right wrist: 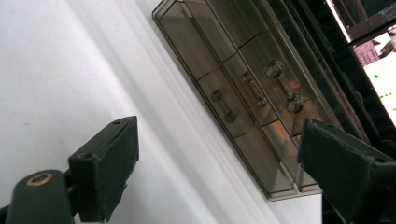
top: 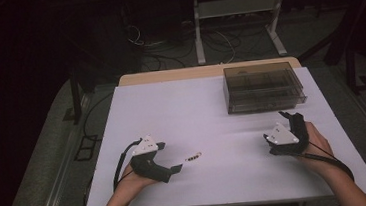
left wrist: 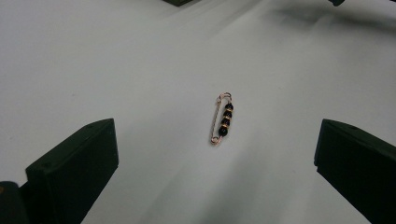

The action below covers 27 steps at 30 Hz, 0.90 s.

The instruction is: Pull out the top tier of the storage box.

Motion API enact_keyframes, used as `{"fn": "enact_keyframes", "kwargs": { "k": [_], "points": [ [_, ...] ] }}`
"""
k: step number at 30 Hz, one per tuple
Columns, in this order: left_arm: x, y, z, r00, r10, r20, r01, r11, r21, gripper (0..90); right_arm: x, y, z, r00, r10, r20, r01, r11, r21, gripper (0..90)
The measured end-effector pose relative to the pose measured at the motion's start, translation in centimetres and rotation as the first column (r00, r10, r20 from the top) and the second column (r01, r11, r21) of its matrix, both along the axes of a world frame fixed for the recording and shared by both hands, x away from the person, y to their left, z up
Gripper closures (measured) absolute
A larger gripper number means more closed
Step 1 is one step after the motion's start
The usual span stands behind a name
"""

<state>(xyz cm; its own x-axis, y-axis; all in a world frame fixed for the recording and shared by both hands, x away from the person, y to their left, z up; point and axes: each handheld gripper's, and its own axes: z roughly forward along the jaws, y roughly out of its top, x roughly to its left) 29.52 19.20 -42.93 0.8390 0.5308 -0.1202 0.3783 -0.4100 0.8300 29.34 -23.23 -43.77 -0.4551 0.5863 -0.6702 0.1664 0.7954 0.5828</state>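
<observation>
left gripper (top: 172, 164): mine, jaws wide apart, empty
beaded pin (left wrist: 222, 118): flat on table (top: 171, 104), ahead between my left fingers, untouched
right gripper (top: 279, 124): released, empty
drawer box (right wrist: 243, 84): just beyond right fingers, path unblocked

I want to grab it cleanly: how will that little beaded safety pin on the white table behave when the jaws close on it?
The beaded safety pin looks thin and light, so it may skid on the smooth table. It lies flat, so it is probably hard to get under. Its round beads could let it twist between the jaws.

Bright white table (top: 211, 105), dark surroundings, soft focus
</observation>
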Motion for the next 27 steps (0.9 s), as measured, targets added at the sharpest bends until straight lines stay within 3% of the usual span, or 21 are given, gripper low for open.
{"fn": "enact_keyframes", "kwargs": {
  "k": [10,19,27],
  "points": [
    [0.0,0.0,0.0,1.0000,0.000,-0.001,0.000,1.0000,0.000,0.0,0.2,-0.4,0.1,0.9991,-0.006,-0.042,0.009,0.997,0.073,12.2],
    [0.0,0.0,0.0,1.0000,-0.001,-0.001,0.001,1.0000,0.000,0.0,0.4,-0.8,0.3,0.9958,-0.004,-0.091,0.020,0.984,0.175,12.2],
    [0.0,0.0,0.0,1.0000,-0.002,-0.002,0.002,1.0000,0.001,0.0,0.6,-1.1,0.3,0.9920,0.001,-0.126,0.027,0.975,0.223,12.2]
  ]
}}
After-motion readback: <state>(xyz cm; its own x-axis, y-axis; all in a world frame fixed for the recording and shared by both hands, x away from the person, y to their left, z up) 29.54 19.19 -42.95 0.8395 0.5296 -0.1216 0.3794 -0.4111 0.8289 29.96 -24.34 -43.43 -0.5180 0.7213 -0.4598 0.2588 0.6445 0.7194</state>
